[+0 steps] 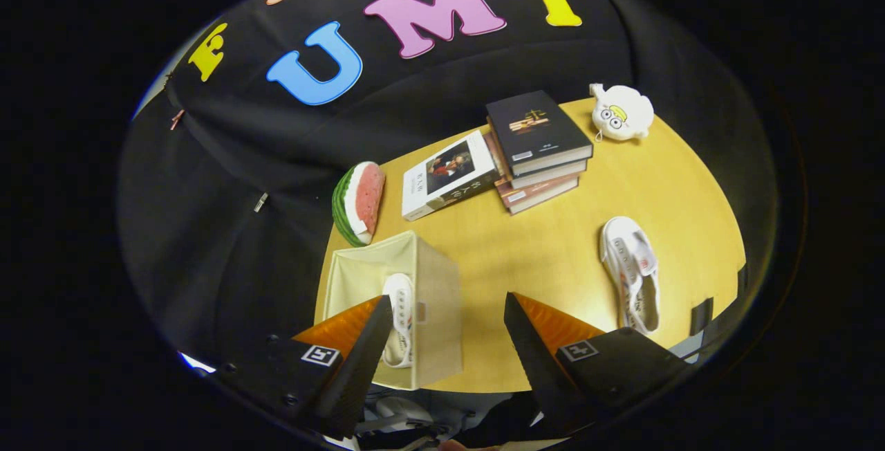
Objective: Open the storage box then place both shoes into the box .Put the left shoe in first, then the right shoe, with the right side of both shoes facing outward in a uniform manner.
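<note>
Tool [446, 323] spread wide, empty | box [435, 313] holds shoe [399, 323] | books [539, 150] beyond

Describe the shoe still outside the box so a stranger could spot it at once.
On the round wooden table, look past the stack of books. The white shoe lies alone on bare wood, beyond the open hand-held gripper; its twin stands inside the beige storage box.

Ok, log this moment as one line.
gripper: open, jaws empty, above table | storage box: open, one shoe inside | second shoe: on table
</note>
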{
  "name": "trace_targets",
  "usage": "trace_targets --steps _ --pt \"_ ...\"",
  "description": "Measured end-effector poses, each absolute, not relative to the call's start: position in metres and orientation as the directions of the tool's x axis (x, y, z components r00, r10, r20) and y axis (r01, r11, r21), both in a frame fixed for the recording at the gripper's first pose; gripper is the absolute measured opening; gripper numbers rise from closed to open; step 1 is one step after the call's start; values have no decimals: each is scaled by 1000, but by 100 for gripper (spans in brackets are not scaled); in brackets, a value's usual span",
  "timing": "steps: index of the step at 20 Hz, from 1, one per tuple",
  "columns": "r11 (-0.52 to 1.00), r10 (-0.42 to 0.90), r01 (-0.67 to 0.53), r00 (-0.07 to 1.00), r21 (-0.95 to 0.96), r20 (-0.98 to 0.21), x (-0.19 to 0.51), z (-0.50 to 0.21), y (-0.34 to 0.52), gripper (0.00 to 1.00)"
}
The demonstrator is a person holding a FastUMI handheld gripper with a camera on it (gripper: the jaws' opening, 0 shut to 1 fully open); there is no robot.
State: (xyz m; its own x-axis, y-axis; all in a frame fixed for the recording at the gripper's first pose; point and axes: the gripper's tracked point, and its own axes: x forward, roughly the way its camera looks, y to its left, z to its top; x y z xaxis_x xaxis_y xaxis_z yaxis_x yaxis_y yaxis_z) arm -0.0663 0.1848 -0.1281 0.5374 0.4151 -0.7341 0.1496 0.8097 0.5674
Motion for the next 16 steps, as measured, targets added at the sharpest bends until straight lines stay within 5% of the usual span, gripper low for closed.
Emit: trace_targets --steps 8,16 --pt "925 247 132 503 356 -828 -123 -225 37 99" --pt "953 217 117 385 280 -897 -153 -340 4 99"
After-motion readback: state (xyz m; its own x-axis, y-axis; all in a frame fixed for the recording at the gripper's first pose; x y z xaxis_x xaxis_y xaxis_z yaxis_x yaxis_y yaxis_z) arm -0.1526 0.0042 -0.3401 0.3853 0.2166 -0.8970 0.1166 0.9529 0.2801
